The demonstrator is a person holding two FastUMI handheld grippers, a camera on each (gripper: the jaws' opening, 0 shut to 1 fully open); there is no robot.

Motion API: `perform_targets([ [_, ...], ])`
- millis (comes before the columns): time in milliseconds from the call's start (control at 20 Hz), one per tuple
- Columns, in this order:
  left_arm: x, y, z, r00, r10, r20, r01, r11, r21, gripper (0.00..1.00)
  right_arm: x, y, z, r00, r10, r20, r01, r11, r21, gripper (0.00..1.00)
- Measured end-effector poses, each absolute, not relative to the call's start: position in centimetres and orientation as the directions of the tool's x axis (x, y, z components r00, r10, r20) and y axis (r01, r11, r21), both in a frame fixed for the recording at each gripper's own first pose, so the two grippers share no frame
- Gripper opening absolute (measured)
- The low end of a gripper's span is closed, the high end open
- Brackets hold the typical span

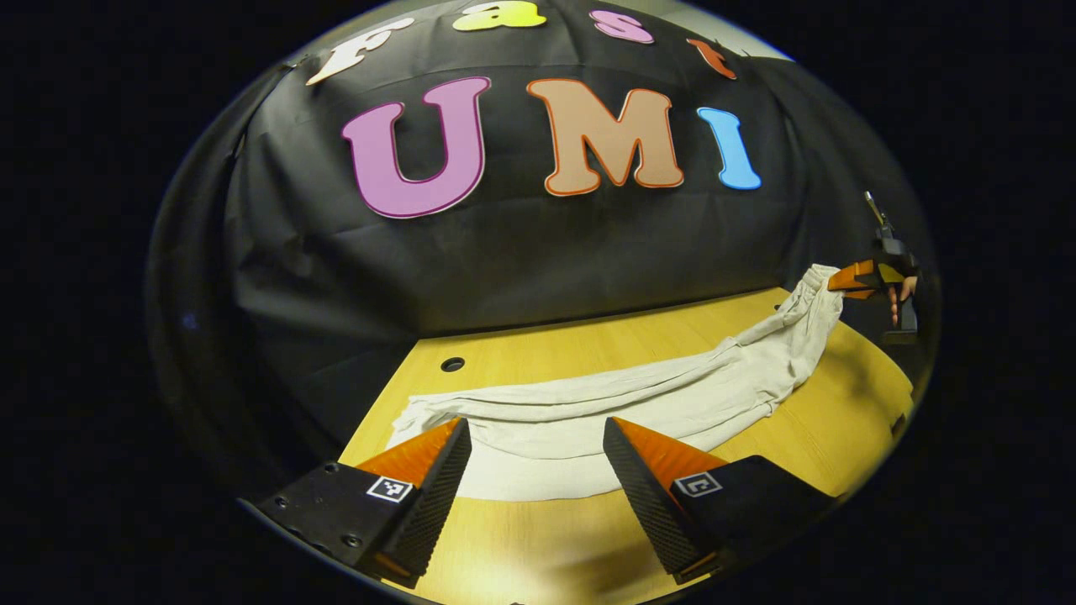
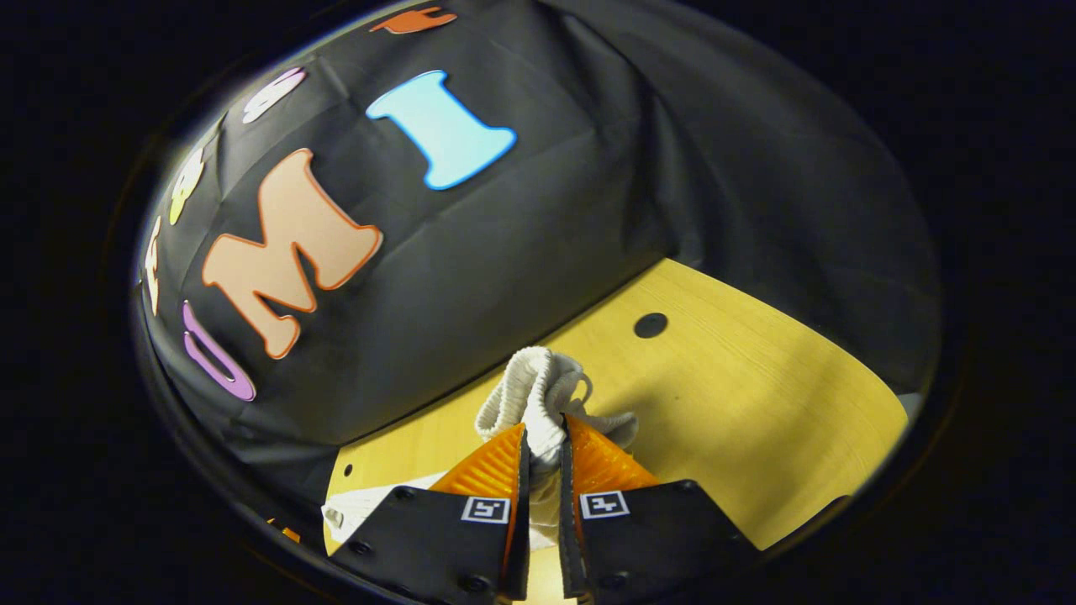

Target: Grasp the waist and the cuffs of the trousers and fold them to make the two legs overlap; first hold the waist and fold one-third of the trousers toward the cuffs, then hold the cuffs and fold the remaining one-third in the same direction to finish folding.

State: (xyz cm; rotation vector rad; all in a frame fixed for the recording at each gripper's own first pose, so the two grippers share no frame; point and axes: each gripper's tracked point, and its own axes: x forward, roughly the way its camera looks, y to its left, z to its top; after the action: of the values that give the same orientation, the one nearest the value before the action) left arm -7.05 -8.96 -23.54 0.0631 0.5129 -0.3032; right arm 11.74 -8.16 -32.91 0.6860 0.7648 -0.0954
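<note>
My right gripper [image 2: 542, 441] clenches the trousers [image 1: 588, 412] at the bunched waist [image 2: 538, 395], lifted off the table [image 1: 841, 420]. My left gripper [image 1: 538, 454] hangs released above the cuffs [image 1: 437, 416].

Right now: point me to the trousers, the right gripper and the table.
trousers [image 1: 588, 403], left gripper view, middle of the legs lying flat.
right gripper [image 2: 545, 449], right gripper view, between its fingertips, shut on the waistband.
table [image 2: 756, 395], right gripper view, bare wooden top.

Pale trousers [image 1: 639, 403] stretched along table, bunched waist [image 2: 538, 395] lifted
</note>
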Motion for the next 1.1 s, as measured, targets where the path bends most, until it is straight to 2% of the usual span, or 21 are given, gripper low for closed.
perform_targets([
  [450,-7.5,-0.5,-25.9,0.833,-0.202,-0.514,0.199,0.978,-0.061,0.96,13.5,5.2,-27.4,0.743,0.288,-0.604,0.157,0.802,0.576,0.16],
  [700,-7.6,3.4,-26.8,0.829,-0.181,-0.529,0.185,0.982,-0.046,0.97,12.7,11.2,-28.1,0.714,0.338,-0.613,0.148,0.782,0.605,0.16],
  [1100,-6.7,5.9,-28.9,0.799,-0.227,-0.556,0.242,0.969,-0.048,0.97,8.5,19.9,-32.1,0.619,0.447,-0.645,0.143,0.744,0.653,0.16],
])
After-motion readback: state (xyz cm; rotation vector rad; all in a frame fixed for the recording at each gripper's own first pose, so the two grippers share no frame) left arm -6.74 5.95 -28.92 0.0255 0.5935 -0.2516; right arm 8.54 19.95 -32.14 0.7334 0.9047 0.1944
